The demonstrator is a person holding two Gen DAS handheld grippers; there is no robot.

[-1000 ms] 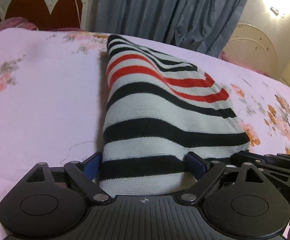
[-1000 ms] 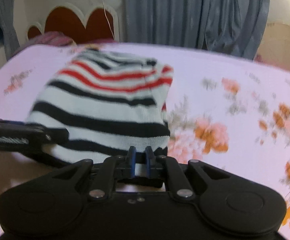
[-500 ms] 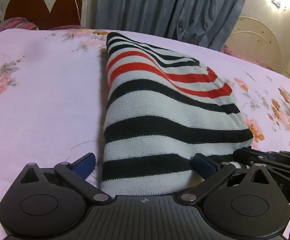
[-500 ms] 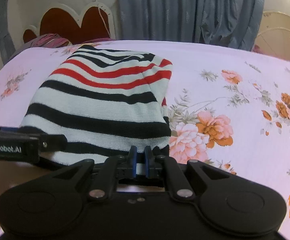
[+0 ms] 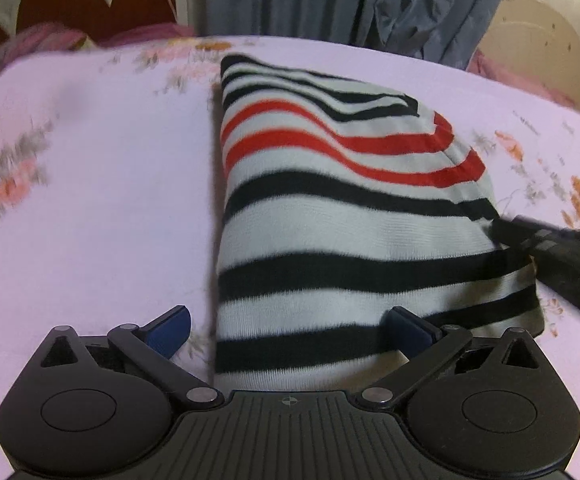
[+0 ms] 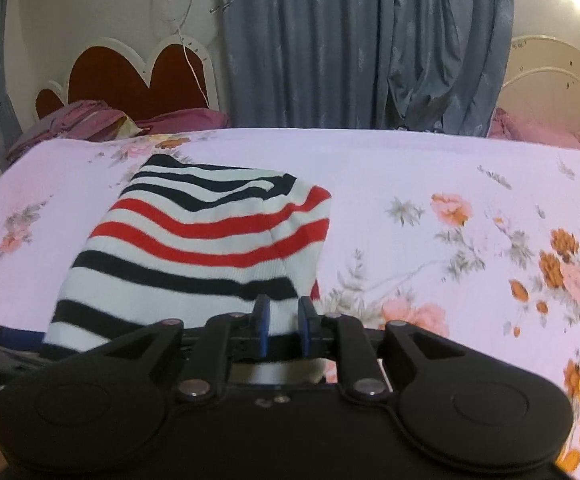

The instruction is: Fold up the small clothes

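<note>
Evidently a fold has just been laid: the striped knit garment [image 5: 329, 216] lies folded on the floral bedsheet [image 5: 90, 200]. Left gripper [image 5: 288, 330] gapes wide, straddling its near-left corner, gripping nothing. Right gripper [image 6: 284, 316] is opening, near-right hem between unpressed pads. Next, withdraw cleanly.

Right claw [image 6: 283, 318]: jaws opening, sweater's near edge between the blue pads.
Striped sweater [image 6: 194, 248]: folded, lying on bed.
Bed [image 6: 429, 184]: pink floral sheet.
Curtain [image 6: 349, 40]: grey, behind.
</note>
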